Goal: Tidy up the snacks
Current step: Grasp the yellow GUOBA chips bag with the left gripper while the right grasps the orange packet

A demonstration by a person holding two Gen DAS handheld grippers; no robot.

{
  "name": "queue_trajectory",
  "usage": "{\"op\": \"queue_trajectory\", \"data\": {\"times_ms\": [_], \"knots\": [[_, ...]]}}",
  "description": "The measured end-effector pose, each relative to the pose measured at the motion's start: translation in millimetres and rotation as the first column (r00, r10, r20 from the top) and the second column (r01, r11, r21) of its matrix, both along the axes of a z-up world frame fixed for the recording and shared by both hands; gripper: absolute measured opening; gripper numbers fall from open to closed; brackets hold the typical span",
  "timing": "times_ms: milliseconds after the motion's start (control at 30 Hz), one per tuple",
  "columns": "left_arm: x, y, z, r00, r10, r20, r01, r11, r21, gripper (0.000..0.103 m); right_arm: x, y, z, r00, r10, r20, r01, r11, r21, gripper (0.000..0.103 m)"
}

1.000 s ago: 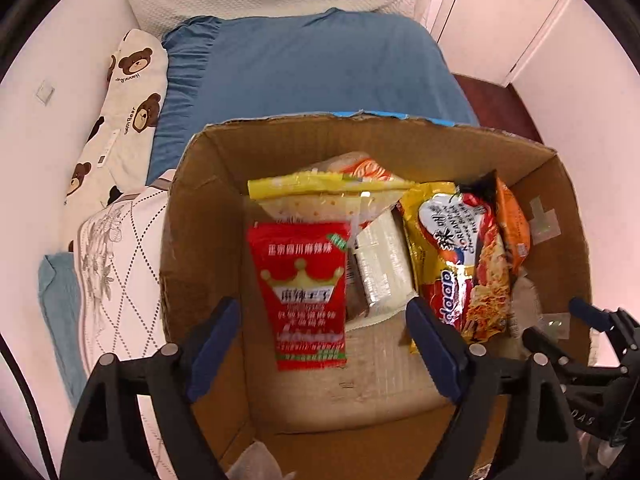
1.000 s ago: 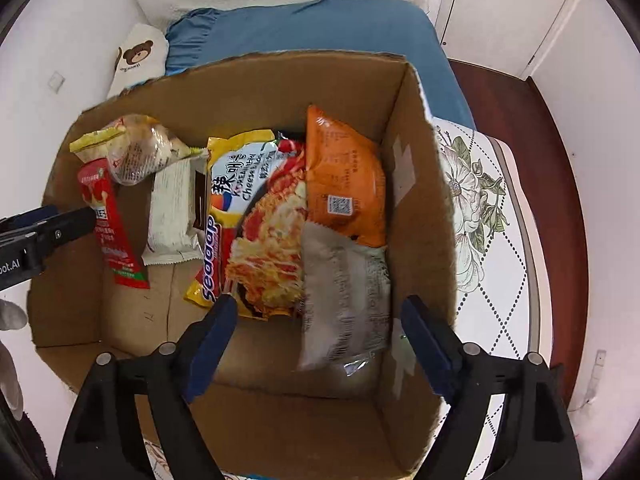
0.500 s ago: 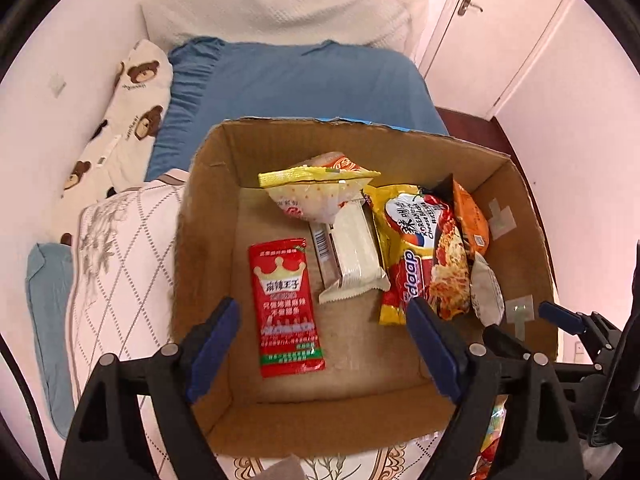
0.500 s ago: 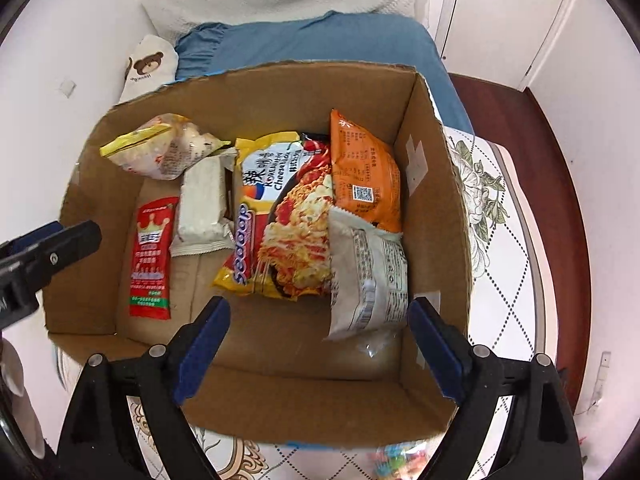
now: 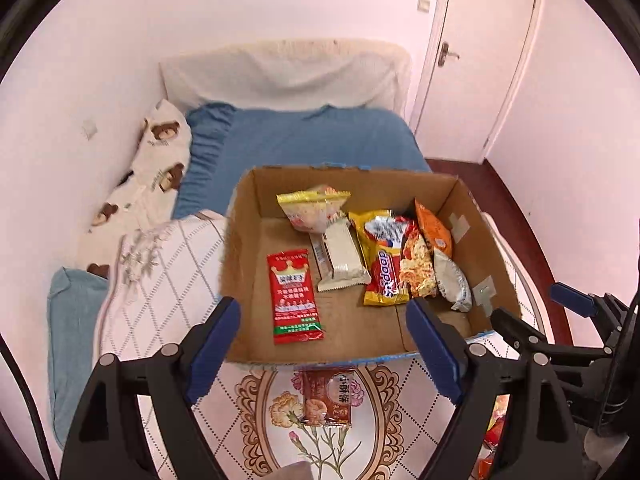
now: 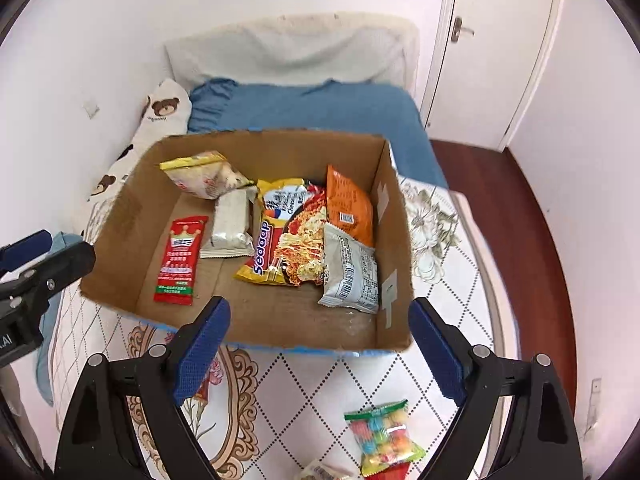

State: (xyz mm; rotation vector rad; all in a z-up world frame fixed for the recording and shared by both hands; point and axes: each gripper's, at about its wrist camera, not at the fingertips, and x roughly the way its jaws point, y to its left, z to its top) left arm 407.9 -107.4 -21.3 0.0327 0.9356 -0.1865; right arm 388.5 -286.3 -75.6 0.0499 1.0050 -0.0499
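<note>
Both the left claw (image 5: 322, 344) and the right claw (image 6: 320, 342) hang wide open and empty above the near rim of the brown cardboard box (image 6: 128, 216), where several snack packets already lie. A brown biscuit packet (image 5: 327, 396) and a clear bag of coloured sweets (image 6: 382, 438) wait on the flower-patterned quilt (image 6: 448, 280). On that soft bed in the white-walled room, thin slippery wrappers could slide away or crumple under a careless pinch.
</note>
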Motion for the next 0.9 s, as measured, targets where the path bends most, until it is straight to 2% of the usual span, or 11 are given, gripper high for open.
{"op": "queue_trajectory", "data": {"times_ms": [133, 333, 433, 567, 700, 767, 833, 867, 900], "knots": [[-25, 3, 18, 0.998, 0.008, 0.064, -0.008, 1.0, 0.001, 0.085, -24, 2, 18, 0.999, -0.004, 0.05, 0.004, 1.0, 0.012, 0.093], [-54, 5, 34, 0.995, 0.001, 0.096, -0.001, 1.0, -0.003, 0.085, -60, 3, 45, 0.993, -0.017, 0.114, 0.012, 0.999, 0.045, 0.093], [-66, 4, 36, 0.995, -0.006, 0.098, 0.007, 1.0, -0.007, 0.085, -74, 3, 54, 0.991, -0.024, 0.132, 0.015, 0.997, 0.07, 0.093], [-81, 1, 26, 0.999, -0.022, 0.05, 0.022, 1.0, -0.014, 0.085, -94, 0, 51, 0.993, -0.031, 0.11, 0.018, 0.994, 0.112, 0.093], [-101, -11, -11, 0.996, -0.066, -0.065, 0.067, 0.998, 0.005, 0.085, -122, -8, 22, 0.999, -0.048, 0.015, 0.045, 0.988, 0.146, 0.093], [-119, -26, -47, 0.977, -0.125, -0.175, 0.131, 0.991, 0.021, 0.085, -142, -15, -2, 0.997, -0.064, -0.048, 0.071, 0.986, 0.152, 0.093], [-132, -34, -83, 0.937, -0.155, -0.312, 0.162, 0.987, -0.003, 0.084, -158, -24, -26, 0.989, -0.089, -0.117, 0.108, 0.98, 0.165, 0.093], [-140, -38, -104, 0.903, -0.175, -0.392, 0.169, 0.984, -0.05, 0.084, -169, -30, -42, 0.981, -0.107, -0.163, 0.136, 0.974, 0.179, 0.093], [-146, -40, -129, 0.857, -0.185, -0.481, 0.156, 0.983, -0.1, 0.084, -177, -37, -54, 0.973, -0.124, -0.195, 0.161, 0.968, 0.19, 0.093]]}}
